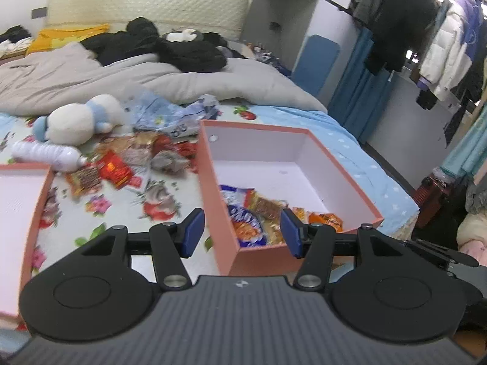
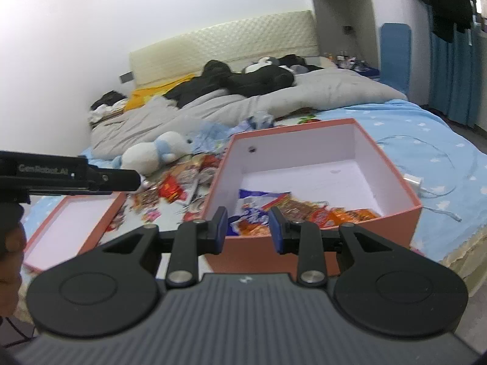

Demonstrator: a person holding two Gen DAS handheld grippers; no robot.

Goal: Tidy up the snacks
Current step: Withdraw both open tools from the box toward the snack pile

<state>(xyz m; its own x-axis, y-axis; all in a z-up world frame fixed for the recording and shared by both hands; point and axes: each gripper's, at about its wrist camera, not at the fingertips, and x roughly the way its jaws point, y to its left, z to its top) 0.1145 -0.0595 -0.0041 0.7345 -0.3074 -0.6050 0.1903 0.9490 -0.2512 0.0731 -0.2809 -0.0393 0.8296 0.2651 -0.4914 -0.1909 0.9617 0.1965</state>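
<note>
Both tongs, left [image 1: 242, 232] and right [image 2: 248, 228], gape empty above the snack box [image 1: 307, 252].

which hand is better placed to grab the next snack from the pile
Left, probably. The loose snack pile lies on the left gripper side of the box, and its empty jaws gape wider than the right gripper.

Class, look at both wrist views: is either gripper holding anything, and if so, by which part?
Nothing is held. The left gripper and right gripper both stand open and empty above the pink box of snack packets.
</note>
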